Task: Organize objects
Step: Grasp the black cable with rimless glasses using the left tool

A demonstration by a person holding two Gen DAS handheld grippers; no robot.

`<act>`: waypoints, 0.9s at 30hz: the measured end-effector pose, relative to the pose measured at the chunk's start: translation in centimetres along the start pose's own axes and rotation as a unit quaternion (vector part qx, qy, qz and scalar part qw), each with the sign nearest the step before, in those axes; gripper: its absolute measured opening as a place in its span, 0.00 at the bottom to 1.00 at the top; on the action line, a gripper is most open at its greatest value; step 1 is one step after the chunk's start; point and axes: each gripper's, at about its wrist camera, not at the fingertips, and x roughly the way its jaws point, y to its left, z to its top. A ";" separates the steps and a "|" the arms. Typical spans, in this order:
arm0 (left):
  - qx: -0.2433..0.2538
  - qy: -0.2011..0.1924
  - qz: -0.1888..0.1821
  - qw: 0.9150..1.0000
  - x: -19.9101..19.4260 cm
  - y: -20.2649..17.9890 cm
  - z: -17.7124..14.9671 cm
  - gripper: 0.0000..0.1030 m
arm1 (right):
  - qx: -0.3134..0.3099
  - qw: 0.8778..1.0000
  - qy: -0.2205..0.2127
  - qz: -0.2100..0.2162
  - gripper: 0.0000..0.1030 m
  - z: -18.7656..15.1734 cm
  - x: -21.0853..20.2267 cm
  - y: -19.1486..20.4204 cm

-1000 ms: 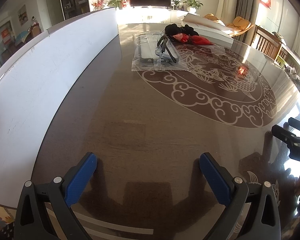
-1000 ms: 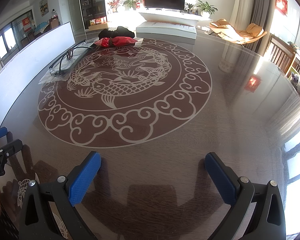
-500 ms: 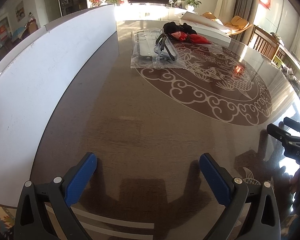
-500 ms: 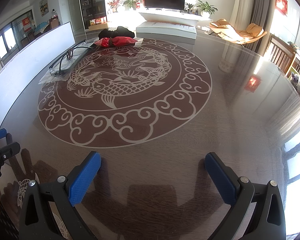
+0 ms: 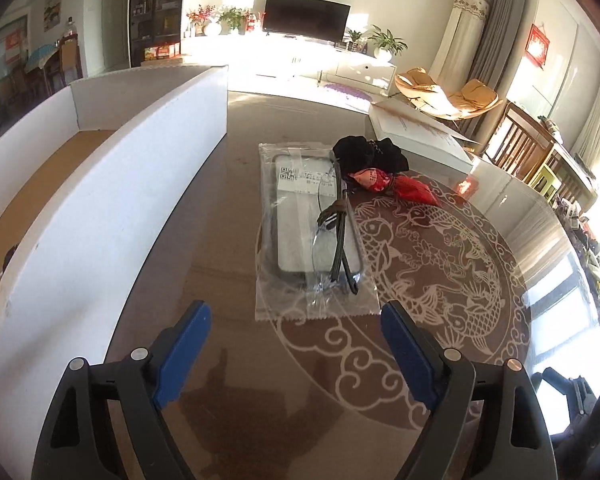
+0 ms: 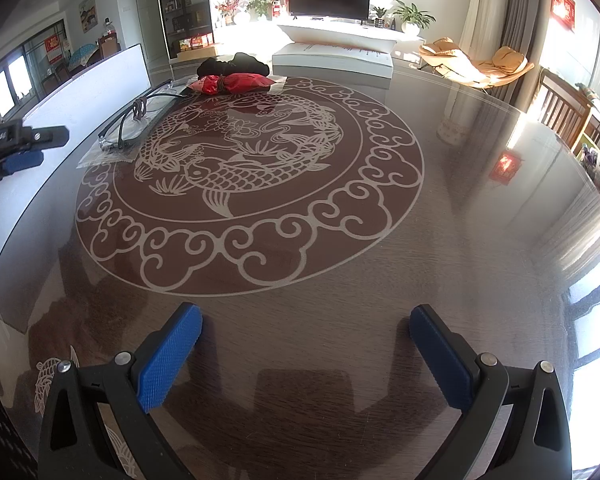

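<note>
Left wrist view shows the clear packet [image 5: 312, 236] with a cord [image 5: 340, 236] on top, flat on the table [image 5: 228, 264] beside the white box [image 5: 112, 216]; the left gripper [image 5: 296, 344], now nearer than before, is closing, nothing between its jaws. Slippery film could slide away. Right gripper [image 6: 306, 344] gapes, unmoved

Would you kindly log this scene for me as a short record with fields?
surface: dark table with fish medallion
left gripper: jaws closing, nothing between them, aimed at clear bag
right gripper: open, empty, over bare table
on bag: dark cord
beyond bag: black cloth, red bundle
left side: white box, open top
</note>
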 end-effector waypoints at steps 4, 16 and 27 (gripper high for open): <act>0.034 0.026 0.030 0.999 4.1 -2.3 3.2 0.84 | 0.000 1.000 0.000 0.000 1.00 0.0 0.0 0.0; 0.039 0.022 0.027 0.999 1.4 -0.7 -2.0 0.06 | 0.000 1.000 0.000 0.001 1.00 0.0 0.0 0.0; 0.018 0.030 0.047 0.998 -1.8 1.2 -9.6 0.90 | 0.000 1.000 0.000 0.001 1.00 0.0 0.1 0.0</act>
